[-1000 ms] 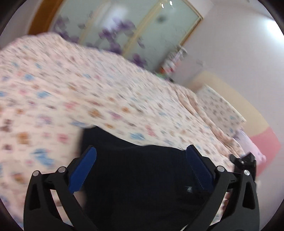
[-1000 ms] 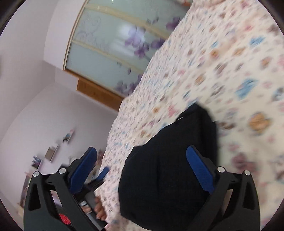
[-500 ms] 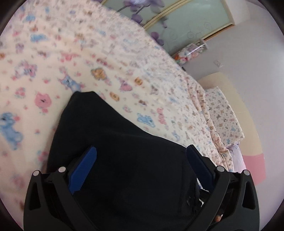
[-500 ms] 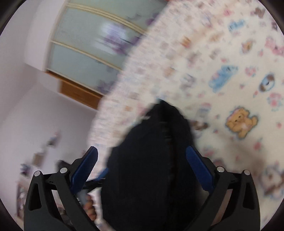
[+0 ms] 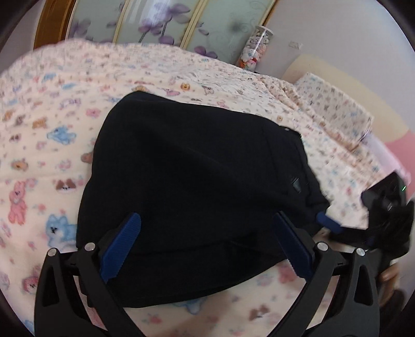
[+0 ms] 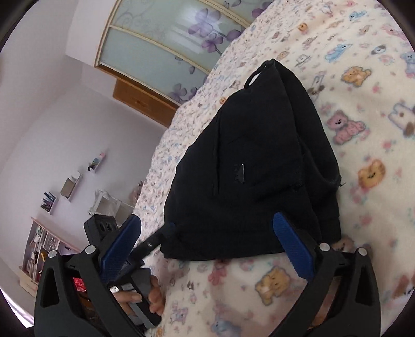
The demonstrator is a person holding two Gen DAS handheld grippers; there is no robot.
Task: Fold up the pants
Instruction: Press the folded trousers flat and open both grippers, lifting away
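The black pants [image 5: 197, 181] lie folded into a compact bundle on the bed's cartoon-animal blanket [image 5: 39, 145]. My left gripper [image 5: 207, 246] is open and empty, its blue pads just above the bundle's near edge. In the right wrist view the pants [image 6: 254, 168] lie ahead of my right gripper [image 6: 207, 246], which is open and empty near the bundle's near edge. The other gripper [image 6: 145, 248] shows at the lower left, held by a hand, close to the bundle's left corner. The right gripper's tip [image 5: 329, 223] shows at the pants' right edge in the left wrist view.
A pillow [image 5: 334, 109] in the same print lies at the bed's far right. A wardrobe with purple-flower glass doors [image 5: 160, 23] stands behind the bed. Wall shelves [image 6: 70, 181] and a bookcase [image 6: 39, 248] are on the left in the right wrist view.
Both grippers have pulled back and steadied; the whole folded bundle now shows ahead of each. Both stay open and empty.
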